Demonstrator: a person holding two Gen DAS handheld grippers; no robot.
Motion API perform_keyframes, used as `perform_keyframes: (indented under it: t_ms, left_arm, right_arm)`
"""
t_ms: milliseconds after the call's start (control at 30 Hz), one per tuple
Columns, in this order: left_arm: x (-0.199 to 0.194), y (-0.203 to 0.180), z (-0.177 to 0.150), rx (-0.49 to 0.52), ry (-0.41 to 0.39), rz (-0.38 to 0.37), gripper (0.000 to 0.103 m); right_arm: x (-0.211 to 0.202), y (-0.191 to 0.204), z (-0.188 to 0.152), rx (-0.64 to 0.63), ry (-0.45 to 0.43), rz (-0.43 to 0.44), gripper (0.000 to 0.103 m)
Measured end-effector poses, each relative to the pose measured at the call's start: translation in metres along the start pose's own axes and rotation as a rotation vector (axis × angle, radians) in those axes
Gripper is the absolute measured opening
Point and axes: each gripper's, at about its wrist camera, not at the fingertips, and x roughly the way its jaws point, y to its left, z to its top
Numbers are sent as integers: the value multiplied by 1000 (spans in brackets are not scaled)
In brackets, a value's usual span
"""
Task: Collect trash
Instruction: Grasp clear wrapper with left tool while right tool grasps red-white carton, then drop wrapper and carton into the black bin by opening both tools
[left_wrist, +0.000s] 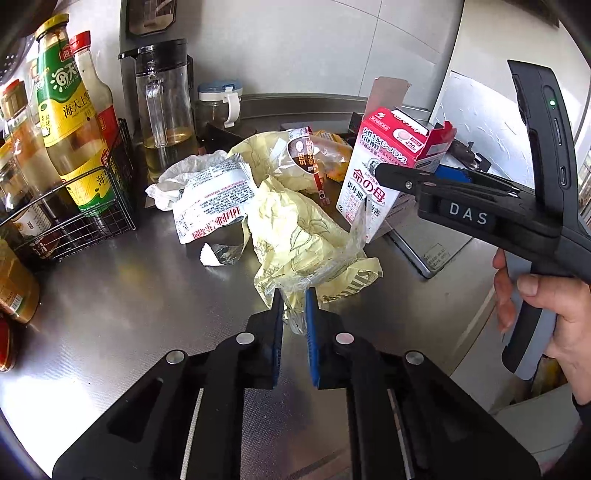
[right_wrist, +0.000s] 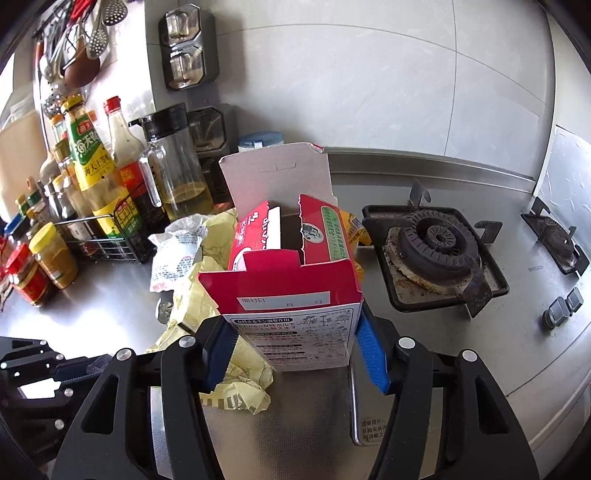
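Observation:
Trash lies on the steel counter (left_wrist: 129, 314): a crumpled yellow wrapper (left_wrist: 295, 236), a white printed wrapper (left_wrist: 214, 203) and a clear plastic film (left_wrist: 325, 266). My left gripper (left_wrist: 294, 308) is shut on the clear film at the near edge of the yellow wrapper. An open red and white medicine box (right_wrist: 295, 295) stands upright beside the pile; it also shows in the left wrist view (left_wrist: 384, 173). My right gripper (right_wrist: 295, 350) has its blue pads against both sides of the box and grips it.
A wire rack (left_wrist: 85, 214) with sauce bottles (left_wrist: 70, 122) stands at the left, with a glass oil jug (left_wrist: 166, 107) behind the trash. Jars (right_wrist: 40, 266) sit at the counter's left. A gas burner (right_wrist: 436, 247) and stove knobs (right_wrist: 561, 310) lie right of the box.

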Motion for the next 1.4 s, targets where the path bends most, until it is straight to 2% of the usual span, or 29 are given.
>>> perform_keyframes:
  t_ms: [233, 433, 600, 800, 933, 1100, 1400]
  left_arm:
    - [-35, -13, -1, 0, -58, 13, 7]
    - [-75, -34, -18, -5, -86, 40, 7]
    - [-106, -52, -48, -43, -88, 58, 7]
    - [-122, -72, -105, -134, -39, 55, 7]
    - [-115, -81, -148, -190, 18, 57, 7]
    - [-88, -78, -197, -256, 109, 67, 7]
    - [-8, -59, -276, -360, 275, 81, 7]
  right_arm:
    - [-48, -10, 2, 12, -49, 14, 60]
    - [-97, -16, -18, 18, -51, 54, 60]
    - [-137, -14, -51, 27, -19, 117, 60]
    - [-169, -6, -99, 21, 48, 219, 60]
    - [-170, -2, -138, 6, 122, 250, 60]
    - [-146, -4, -193, 23, 249, 256, 60]
    - [-76, -4, -271, 79, 414, 247, 60]
